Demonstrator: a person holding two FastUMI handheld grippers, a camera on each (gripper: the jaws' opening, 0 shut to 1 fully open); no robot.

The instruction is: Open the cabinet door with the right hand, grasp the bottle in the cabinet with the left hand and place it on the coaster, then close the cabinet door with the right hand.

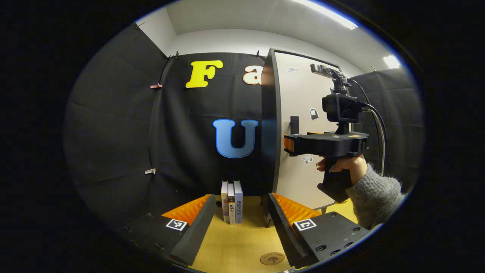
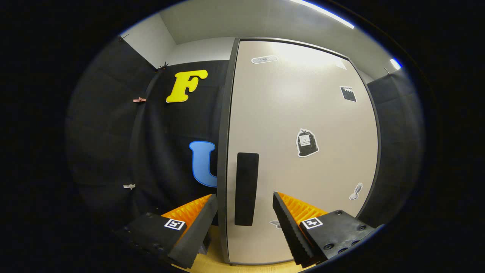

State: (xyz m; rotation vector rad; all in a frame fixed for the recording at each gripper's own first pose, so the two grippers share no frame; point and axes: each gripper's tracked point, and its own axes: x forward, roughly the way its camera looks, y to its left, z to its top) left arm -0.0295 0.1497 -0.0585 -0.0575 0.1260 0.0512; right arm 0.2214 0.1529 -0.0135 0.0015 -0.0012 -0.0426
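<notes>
Still on step one here: door shut, nothing grabbed yet.

Nearest in the right gripper view, right gripper (image 2: 242,212) wide open, fingers spread either side of the black handle (image 2: 246,189) without touching it. Lined up pretty well already. Next move probably just easing forward until the pads straddle that handle strip, squeezing, then pulling outward along the swing; hinges look to be on the right since the handle sits by the left edge, though not 100% sure of that.

Over in the left gripper view, left gripper (image 1: 238,223) also open, holding nothing, hanging above the wooden table (image 1: 235,242). Coaster (image 1: 272,258) right down by the near edge, just beside the right finger, bare and ready. A bit farther back, three books (image 1: 232,207) standing upright between the fingers, left of the cabinet. Worth watching those when the door comes round or the bottle gets carried over.

Farther right, a hand (image 1: 343,167) in a grey knit sleeve (image 1: 375,199) holding the right gripper up near the cabinet door (image 2: 303,151), a few stickers on its face. Bottle presumably behind that door, so can't see it yet.
</notes>
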